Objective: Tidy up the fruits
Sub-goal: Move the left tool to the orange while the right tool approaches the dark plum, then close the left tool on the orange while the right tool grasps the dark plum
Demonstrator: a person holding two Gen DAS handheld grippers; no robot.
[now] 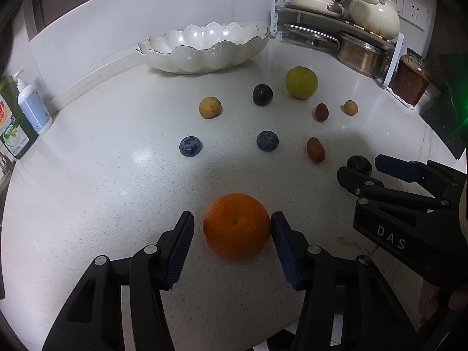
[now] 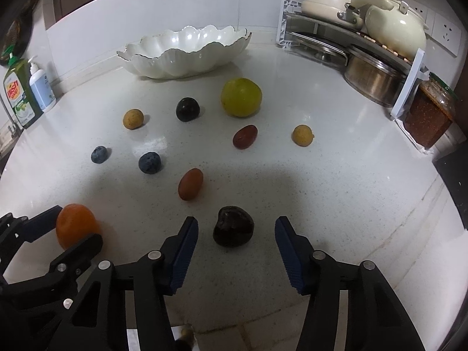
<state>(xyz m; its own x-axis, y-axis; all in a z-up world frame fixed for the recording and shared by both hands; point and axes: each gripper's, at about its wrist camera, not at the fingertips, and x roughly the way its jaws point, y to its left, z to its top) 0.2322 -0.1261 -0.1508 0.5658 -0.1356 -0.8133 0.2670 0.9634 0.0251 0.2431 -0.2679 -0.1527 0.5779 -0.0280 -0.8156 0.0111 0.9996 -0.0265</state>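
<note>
Left wrist view: the left gripper [image 1: 232, 238] reaches in from the bottom edge, tilted down at the white counter [image 1: 102, 190]; its two fingers straddle an orange [image 1: 236, 225] at lower centre; the blue pad [image 1: 285, 248] on the right touches the peel, while the left finger stands just off it with a thin gap, so the jaws are not clamped on the fruit. At the right edge of this frame the right gripper [image 1: 361, 165] angles in from the lower right, its tips either side of a dark plum [image 1: 359, 165].

Right wrist view: the right gripper [image 2: 236, 235] likewise enters from the bottom, pointing down; the dark plum [image 2: 233, 230] sits between its fingers at lower centre, clear of both pads, nearer the left one; the jaws are open. The orange [image 2: 76, 228] shows at lower left between the left gripper's [image 2: 74, 229] fingers.

Beyond both, in mid-frame, smaller fruits lie scattered and apart on the counter; a green fruit [image 2: 241, 97] is the largest. A scalloped white bowl [image 2: 187, 55] stands at upper centre, well apart from both grippers.
</note>
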